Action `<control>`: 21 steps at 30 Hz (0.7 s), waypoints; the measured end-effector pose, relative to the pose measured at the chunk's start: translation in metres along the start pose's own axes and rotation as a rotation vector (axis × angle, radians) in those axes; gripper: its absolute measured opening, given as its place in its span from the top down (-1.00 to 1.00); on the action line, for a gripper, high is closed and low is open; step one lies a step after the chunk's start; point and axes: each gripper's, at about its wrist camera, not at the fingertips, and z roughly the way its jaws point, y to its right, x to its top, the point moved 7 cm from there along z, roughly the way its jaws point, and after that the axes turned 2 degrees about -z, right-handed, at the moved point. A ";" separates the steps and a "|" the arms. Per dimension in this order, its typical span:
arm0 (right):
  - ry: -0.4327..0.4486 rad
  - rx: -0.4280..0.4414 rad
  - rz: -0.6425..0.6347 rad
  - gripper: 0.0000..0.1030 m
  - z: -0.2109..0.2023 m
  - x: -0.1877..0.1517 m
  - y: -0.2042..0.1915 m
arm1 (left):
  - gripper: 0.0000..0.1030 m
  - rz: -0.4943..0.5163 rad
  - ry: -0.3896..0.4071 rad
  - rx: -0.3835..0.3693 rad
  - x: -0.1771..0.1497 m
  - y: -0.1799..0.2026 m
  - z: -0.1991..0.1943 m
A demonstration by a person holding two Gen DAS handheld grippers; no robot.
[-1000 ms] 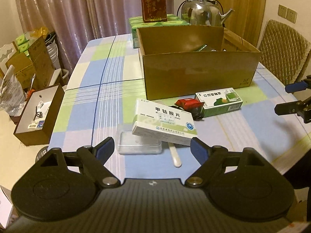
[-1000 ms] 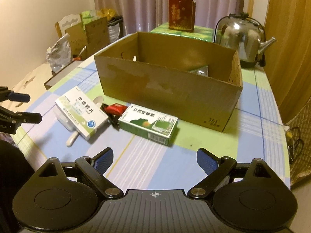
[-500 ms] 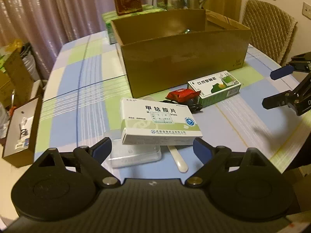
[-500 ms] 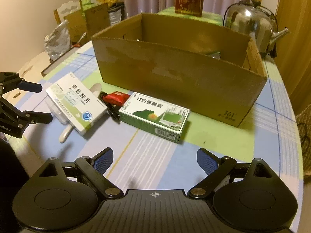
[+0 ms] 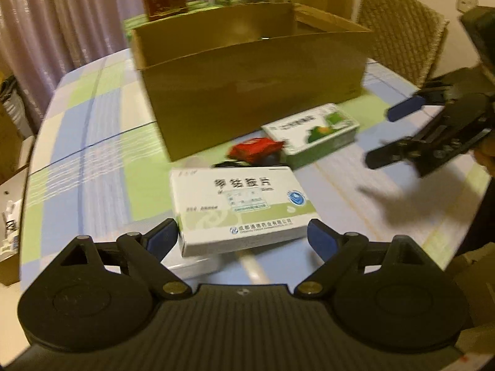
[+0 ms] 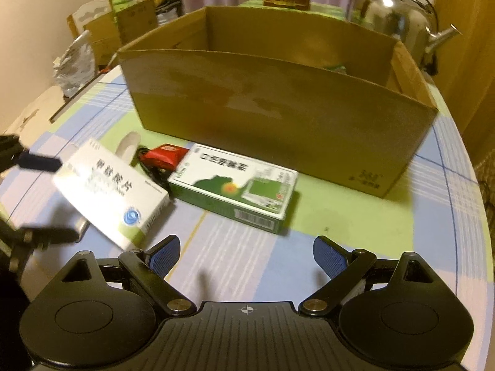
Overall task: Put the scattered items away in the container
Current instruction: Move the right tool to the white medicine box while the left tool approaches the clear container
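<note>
Cardboard makes up the one container [image 6: 278, 105] we count, an open box standing mid-table toward the far edge of the checked tablecloth [image 6: 355, 247]. Before its near wall lie two medicine boxes: a white one [image 5: 238, 204] and a green-and-white one [image 6: 235, 188]. Between them sits one red packet [image 6: 165, 154] on a dark tangle we cannot make out. One clear flat case [image 5: 198, 266] is mostly hidden under the white box, and one pale spoon-like stick [image 5: 252, 269] shows only in part. We hold two tongs: the left gripper [image 5: 243, 239] has just been opening and stands wide, the white box's near end between its tips, with contact unclear in the blur; the right gripper [image 6: 246, 255] is wide and empty, near the green box. One steel kettle [image 6: 393, 21] stands behind the container, its top cut off.
</note>
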 end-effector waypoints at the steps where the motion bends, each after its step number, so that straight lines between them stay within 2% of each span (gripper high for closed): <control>1: -0.003 -0.002 0.012 -0.76 0.000 -0.002 0.003 | -0.71 0.008 -0.003 -0.010 0.000 0.007 0.001; 8: -0.008 -0.020 0.057 -0.76 -0.009 -0.013 0.020 | -0.71 0.050 -0.027 -0.093 -0.007 0.054 0.009; 12: -0.008 -0.026 0.067 -0.76 -0.013 -0.019 0.025 | -0.71 0.069 -0.020 -0.054 -0.010 0.055 0.008; 16: -0.013 -0.019 0.080 -0.76 -0.010 -0.022 0.025 | -0.71 0.021 -0.037 0.001 -0.016 0.034 0.010; 21: -0.021 -0.006 0.079 -0.76 -0.005 -0.023 0.020 | -0.71 -0.007 -0.060 0.000 -0.018 0.024 0.014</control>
